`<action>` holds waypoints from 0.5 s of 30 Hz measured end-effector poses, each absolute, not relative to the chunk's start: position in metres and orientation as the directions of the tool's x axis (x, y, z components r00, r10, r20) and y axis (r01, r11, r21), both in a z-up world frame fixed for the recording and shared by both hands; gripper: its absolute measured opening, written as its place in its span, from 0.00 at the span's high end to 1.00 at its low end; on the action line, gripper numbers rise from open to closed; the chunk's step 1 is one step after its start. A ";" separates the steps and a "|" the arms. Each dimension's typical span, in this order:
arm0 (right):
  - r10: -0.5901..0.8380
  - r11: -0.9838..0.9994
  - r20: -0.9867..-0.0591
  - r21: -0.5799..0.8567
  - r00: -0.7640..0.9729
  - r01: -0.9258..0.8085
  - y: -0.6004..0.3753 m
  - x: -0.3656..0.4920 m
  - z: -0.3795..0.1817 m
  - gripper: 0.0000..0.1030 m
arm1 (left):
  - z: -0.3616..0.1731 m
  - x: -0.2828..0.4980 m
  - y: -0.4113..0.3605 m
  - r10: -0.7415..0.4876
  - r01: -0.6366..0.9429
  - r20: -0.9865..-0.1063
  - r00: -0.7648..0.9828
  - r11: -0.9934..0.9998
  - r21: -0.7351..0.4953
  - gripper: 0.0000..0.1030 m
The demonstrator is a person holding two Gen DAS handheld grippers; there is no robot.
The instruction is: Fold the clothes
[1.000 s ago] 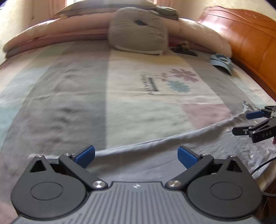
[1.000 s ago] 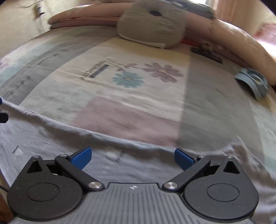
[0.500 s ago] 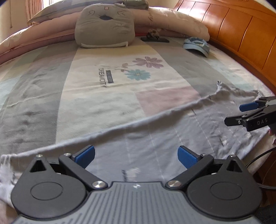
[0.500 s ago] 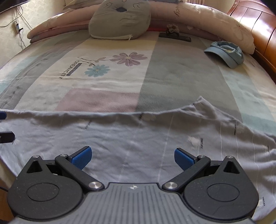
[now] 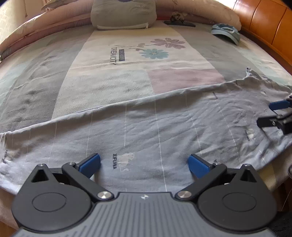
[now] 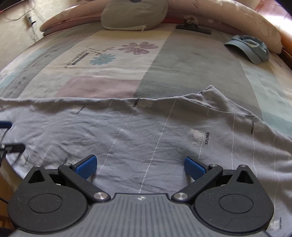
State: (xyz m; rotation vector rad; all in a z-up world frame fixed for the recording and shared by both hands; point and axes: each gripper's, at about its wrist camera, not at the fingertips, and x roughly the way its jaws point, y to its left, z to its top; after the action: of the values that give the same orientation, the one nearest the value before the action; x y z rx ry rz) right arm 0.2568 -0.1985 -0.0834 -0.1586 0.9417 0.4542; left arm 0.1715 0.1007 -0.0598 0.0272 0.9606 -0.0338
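Observation:
A light blue-grey garment [image 5: 155, 127] with thin white lines and small printed marks lies spread flat across the near edge of the bed; it also shows in the right wrist view [image 6: 146, 131]. My left gripper [image 5: 144, 164] is open and empty, just above the garment's near edge. My right gripper [image 6: 140, 166] is open and empty, also over the near edge. The right gripper's fingers [image 5: 273, 116] show at the right edge of the left wrist view, open, over the garment. The left gripper's fingers [image 6: 11, 147] show at the left edge of the right wrist view.
The bed has a patchwork sheet [image 5: 127, 73] with flower prints. A grey cat-face cushion [image 5: 124, 14] and pink pillows lie at the far end. A blue cap [image 6: 250, 47] lies far right, a dark flat object [image 6: 193, 29] near the pillows. A wooden headboard [image 5: 264, 20] stands right.
Both grippers have tilted down and moved in over the garment, which fills more of both views than before. Both stay open and empty.

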 end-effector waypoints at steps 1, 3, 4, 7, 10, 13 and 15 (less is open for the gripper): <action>0.312 0.889 -0.806 0.062 0.504 -0.453 -0.200 0.256 -0.084 0.00 | -0.059 0.173 0.100 -0.012 0.037 -0.824 0.567 0.999 0.011 0.01; 0.320 0.882 -0.802 0.058 0.505 -0.468 -0.201 0.255 -0.084 0.00 | -0.059 0.174 0.099 -0.007 0.031 -0.830 0.557 0.999 0.012 0.01; 0.324 0.880 -0.799 0.059 0.506 -0.471 -0.202 0.255 -0.084 0.00 | -0.058 0.175 0.098 -0.003 0.027 -0.834 0.552 1.000 0.014 0.01; 0.343 0.878 -0.789 0.077 0.509 -0.473 -0.206 0.255 -0.084 0.00 | -0.052 0.176 0.091 0.006 0.036 -0.826 0.564 0.999 0.033 0.01; 0.362 0.874 -0.778 0.092 0.514 -0.477 -0.210 0.253 -0.083 0.00 | -0.043 0.176 0.080 0.013 0.055 -0.810 0.586 0.997 0.056 0.01; 0.376 0.880 -0.748 0.104 0.546 -0.464 -0.223 0.249 -0.076 0.00 | -0.047 0.179 0.070 -0.016 0.090 -0.817 0.576 0.995 0.043 0.01; 0.372 0.888 -0.725 0.098 0.579 -0.448 -0.235 0.244 -0.072 0.00 | -0.050 0.181 0.063 -0.036 0.113 -0.822 0.569 0.993 0.035 0.01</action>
State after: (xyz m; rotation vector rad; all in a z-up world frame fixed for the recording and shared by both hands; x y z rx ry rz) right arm 0.2440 -0.2347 -0.0718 -0.1001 0.8237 0.4806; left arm 0.1809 0.0630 -0.0497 0.0866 0.9619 -0.0876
